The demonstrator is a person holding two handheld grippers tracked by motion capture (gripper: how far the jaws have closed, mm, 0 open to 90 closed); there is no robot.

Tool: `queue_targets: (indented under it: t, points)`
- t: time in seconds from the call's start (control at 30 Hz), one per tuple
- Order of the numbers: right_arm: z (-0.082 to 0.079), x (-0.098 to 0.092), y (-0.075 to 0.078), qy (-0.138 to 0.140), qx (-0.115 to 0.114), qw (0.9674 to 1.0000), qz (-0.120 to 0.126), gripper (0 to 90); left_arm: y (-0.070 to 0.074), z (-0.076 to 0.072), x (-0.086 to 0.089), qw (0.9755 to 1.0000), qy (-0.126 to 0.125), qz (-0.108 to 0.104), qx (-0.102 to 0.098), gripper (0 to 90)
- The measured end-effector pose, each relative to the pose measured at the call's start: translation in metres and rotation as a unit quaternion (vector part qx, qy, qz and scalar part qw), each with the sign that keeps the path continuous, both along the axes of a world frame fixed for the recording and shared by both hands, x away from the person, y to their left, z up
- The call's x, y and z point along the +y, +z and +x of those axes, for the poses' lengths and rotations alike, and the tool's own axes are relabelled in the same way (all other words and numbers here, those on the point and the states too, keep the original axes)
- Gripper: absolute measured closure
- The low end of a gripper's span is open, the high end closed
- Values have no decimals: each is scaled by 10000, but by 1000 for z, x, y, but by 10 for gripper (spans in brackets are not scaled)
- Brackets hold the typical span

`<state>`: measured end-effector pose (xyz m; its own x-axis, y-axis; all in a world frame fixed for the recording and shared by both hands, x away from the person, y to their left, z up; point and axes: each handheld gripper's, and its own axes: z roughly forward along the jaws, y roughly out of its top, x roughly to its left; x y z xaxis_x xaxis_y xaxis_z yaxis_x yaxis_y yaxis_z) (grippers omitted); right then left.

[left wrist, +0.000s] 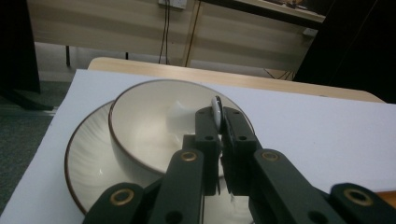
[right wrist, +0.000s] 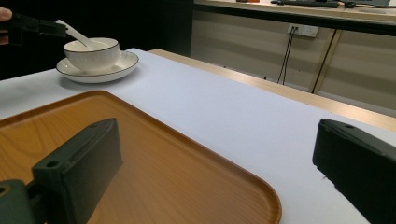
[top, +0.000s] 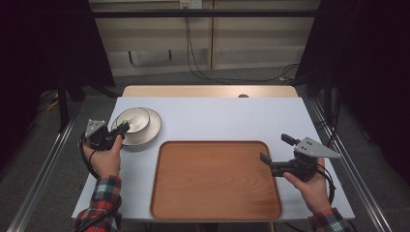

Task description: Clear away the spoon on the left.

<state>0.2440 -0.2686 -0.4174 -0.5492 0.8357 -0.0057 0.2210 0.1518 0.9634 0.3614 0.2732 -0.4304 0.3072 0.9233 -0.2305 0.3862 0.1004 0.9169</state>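
Resting on a matching ribbed saucer (top: pixel 151 131) at the rear left of the white tabletop (top: pixel 227 116), the cream bowl (top: pixel 133 120) shows a thin dark rim and a smooth, glossy interior. The left tool (top: pixel 124 128) reaches over the near rim of the bowl, its jaws clenched on the flat handle of a white spoon (left wrist: pixel 216 112), which slants down into the bowl; the right gripper view shows that handle (right wrist: pixel 74 32) rising out of the bowl toward the left tool (right wrist: pixel 58 28). The right tool (top: pixel 275 153) hovers at the right edge of the wooden tray (top: pixel 212 179), its jaws released and spread wide apart, with the tray's raised lip (right wrist: pixel 224 163) between them. The tray, rounded at the corners, lies at the front centre, its near edge close to the tabletop's front edge and its far left corner just beside the saucer. Open white surface extends behind the tray and to the right of the saucer, up to the pale wooden strip (top: pixel 208 91) along the far edge.
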Motion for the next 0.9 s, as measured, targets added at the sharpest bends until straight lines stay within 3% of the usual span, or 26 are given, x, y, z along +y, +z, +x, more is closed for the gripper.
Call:
queue_targets:
  t: [0.3, 0.9]
  points:
    - [1, -1, 0, -89, 0, 10000, 34, 11, 12, 19, -3, 9999, 81, -94, -97, 859]
    - [2, -3, -1, -64, 20, 9999, 79, 11, 15, 44, -9, 9990, 110, -285, -335, 865]
